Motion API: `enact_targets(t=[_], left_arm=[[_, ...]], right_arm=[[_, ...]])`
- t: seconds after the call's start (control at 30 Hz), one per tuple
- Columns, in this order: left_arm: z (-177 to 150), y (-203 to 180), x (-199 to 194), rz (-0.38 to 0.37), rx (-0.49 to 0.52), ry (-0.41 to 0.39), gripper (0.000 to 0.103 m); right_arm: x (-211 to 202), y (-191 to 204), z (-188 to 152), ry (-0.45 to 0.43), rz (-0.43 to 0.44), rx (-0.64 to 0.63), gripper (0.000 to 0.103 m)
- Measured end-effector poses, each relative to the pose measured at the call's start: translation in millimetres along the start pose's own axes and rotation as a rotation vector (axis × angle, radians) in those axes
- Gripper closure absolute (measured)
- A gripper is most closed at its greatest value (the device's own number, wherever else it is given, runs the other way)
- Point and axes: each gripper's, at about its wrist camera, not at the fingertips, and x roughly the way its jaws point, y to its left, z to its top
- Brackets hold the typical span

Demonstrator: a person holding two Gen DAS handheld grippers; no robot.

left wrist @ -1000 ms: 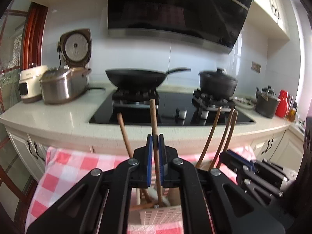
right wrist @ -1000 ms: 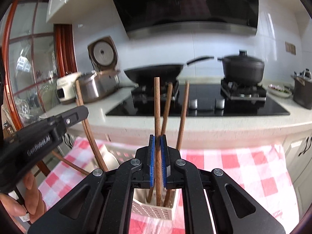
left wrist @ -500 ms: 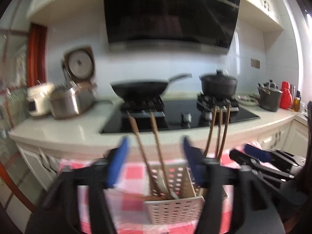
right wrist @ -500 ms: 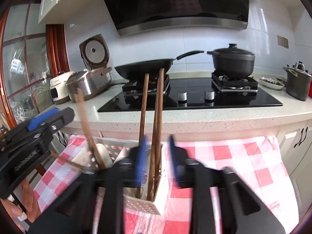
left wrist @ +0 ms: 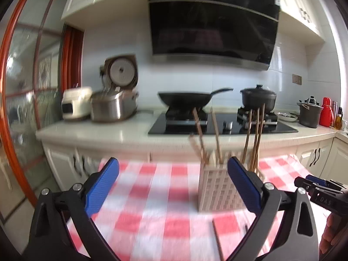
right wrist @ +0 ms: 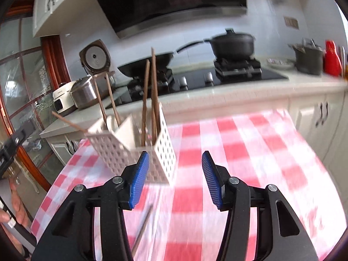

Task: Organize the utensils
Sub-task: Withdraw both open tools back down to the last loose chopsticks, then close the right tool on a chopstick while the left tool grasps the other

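We are looking over a worktop (left wrist: pixel 152 195) that is wearing a red-and-white checked cloth (right wrist: pixel 250 152), with a kitchen counter (left wrist: pixel 97 132) running behind it. A white perforated caddy (left wrist: pixel 217 193) is standing on the cloth; in the right wrist view it is sitting just ahead and left of our right jaws, and its inner walls are splitting it into compartments. Brown chopsticks (right wrist: pixel 152 91) are standing upright in the caddy: three in the nearer compartment, and more leaning in the farther ones, one poking out low to the side. A single chopstick (left wrist: pixel 217 239) is lying flat on the cloth nearer to us than the caddy.

We are holding the left hand-held gripper (left wrist: pixel 173 187) with its jaws opening, already spread very wide, and nothing is sitting between its blue pads (left wrist: pixel 102 187); the caddy is showing beyond them, apart from both. We are holding the right hand-held gripper (right wrist: pixel 175 179) with its jaws parted about halfway, gripping nothing, its left pad overlapping the caddy's near corner in the view, though we cannot tell whether it is touching.
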Motion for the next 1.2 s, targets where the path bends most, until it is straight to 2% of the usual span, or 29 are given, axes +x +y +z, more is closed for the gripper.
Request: enact_targets(t=[0.23,0.5,0.73,0.9,1.2], left_arm=[[-57.3,28.9,-6.7,0.003,-0.095,0.153,0.006],[-107.3,31.6,4.8,-0.016,-0.083,0.287,0.006],[-124.1,28.4,14.7,-0.025,-0.081,0.334,0.006],[-125.5,37.4,16.9,-0.036,-0.131,0.347,0.006],[-126.9,42.5,19.5,-0.040,-0.155,0.363,0.006]], right_arm=[[9.0,-1.2,-34.5,0.092,-0.022,0.033,0.053],[35.9,16.1,-71.8,0.227,-0.054,-0.015,0.053],[52.8,43.6,-86.7,0.298,-0.049,-0.094,0.054],[62.9,54.8,-94.3,0.338,-0.052,-0.123,0.054],[72.1,72.6,-96.8,0.357,-0.102,-0.204,0.054]])
